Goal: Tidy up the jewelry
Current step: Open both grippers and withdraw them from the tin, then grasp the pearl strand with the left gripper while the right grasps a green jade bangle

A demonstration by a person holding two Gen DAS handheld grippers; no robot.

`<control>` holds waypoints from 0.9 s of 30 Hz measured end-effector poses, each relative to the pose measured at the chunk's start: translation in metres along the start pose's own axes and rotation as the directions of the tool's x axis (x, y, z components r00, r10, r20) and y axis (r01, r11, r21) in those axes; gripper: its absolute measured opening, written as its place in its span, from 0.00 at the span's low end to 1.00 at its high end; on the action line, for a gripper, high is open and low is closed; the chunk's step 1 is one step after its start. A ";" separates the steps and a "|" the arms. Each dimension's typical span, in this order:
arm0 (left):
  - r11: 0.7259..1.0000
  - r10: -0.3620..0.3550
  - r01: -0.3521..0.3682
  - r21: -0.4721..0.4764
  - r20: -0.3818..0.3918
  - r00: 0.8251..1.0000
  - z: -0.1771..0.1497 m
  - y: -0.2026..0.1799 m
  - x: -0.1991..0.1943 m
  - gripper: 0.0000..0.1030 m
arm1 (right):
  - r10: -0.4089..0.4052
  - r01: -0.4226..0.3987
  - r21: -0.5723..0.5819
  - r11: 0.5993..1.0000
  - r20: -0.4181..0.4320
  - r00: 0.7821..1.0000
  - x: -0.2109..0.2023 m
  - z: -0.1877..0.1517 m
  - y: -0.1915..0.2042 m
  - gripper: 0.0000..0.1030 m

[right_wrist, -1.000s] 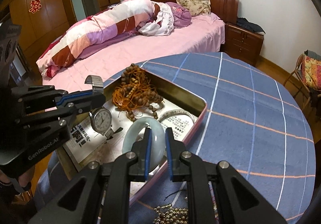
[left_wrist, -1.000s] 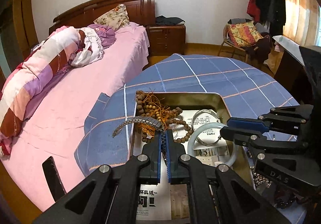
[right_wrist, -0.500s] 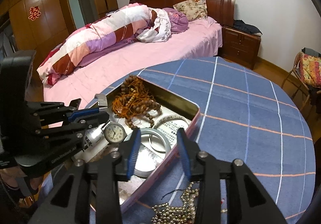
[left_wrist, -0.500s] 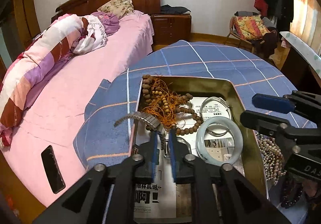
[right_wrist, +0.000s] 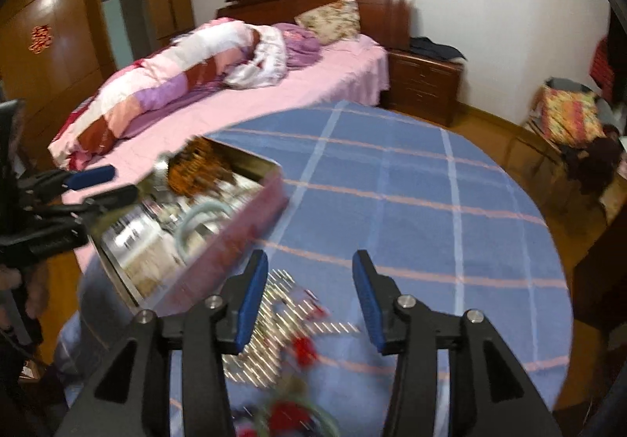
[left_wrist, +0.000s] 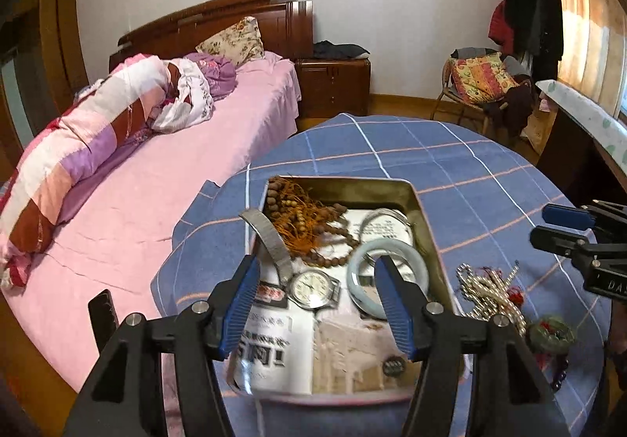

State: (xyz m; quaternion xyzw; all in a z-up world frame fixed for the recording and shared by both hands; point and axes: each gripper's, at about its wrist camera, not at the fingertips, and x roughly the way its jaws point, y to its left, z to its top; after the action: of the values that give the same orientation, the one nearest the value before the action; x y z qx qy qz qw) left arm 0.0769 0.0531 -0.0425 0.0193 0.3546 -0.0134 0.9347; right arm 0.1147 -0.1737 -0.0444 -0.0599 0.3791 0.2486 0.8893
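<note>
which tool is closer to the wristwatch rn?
Left. The left tool sits right over the wristwatch in the tin, opening, nothing gripped. The right tool is beside the tin, over the pearl beads.

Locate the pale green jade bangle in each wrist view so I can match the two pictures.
Left wrist view: the jade bangle lies inside the metal tin, lower centre, right of the wristwatch.
Right wrist view: the bangle shows blurred at left of centre, inside the same tin.
Shared landmark: the floral pillow at the wooden headboard.
</note>
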 end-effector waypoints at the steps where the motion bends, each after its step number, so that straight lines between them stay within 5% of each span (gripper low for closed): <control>1: 1.000 -0.002 0.002 0.005 0.003 1.000 -0.003 -0.006 -0.003 0.59 | -0.008 0.008 0.010 1.000 -0.006 1.000 -0.003 -0.006 -0.006 0.47; 9: 0.996 -0.049 0.048 0.076 0.019 0.999 -0.018 -0.050 -0.020 0.59 | -0.005 0.009 0.069 0.998 -0.047 0.999 -0.029 -0.059 -0.025 0.47; 19: 0.995 -0.065 0.066 0.072 -0.029 0.998 -0.033 -0.070 -0.017 0.59 | 0.060 -0.067 -0.088 0.994 -0.083 0.995 -0.029 -0.086 0.019 0.47; 21: 0.994 -0.068 0.071 0.081 -0.030 0.997 -0.035 -0.076 -0.018 0.59 | 0.051 -0.062 -0.117 0.991 -0.098 0.994 -0.023 -0.091 0.024 0.24; 23: 0.993 -0.079 0.081 0.090 -0.031 0.996 -0.035 -0.082 -0.019 0.59 | 0.025 -0.038 -0.133 0.990 -0.098 0.995 -0.022 -0.094 0.024 0.14; 27: 0.990 -0.094 0.096 0.099 -0.028 0.995 -0.035 -0.091 -0.020 0.59 | 0.023 -0.028 -0.100 0.995 -0.048 0.999 -0.033 -0.093 0.014 0.10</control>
State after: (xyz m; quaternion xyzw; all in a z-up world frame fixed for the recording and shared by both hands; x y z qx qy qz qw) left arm 0.0353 -0.0358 -0.0574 0.0495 0.3649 -0.0753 0.9267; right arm 0.0282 -0.2027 -0.0856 -0.1058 0.3877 0.2772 0.8727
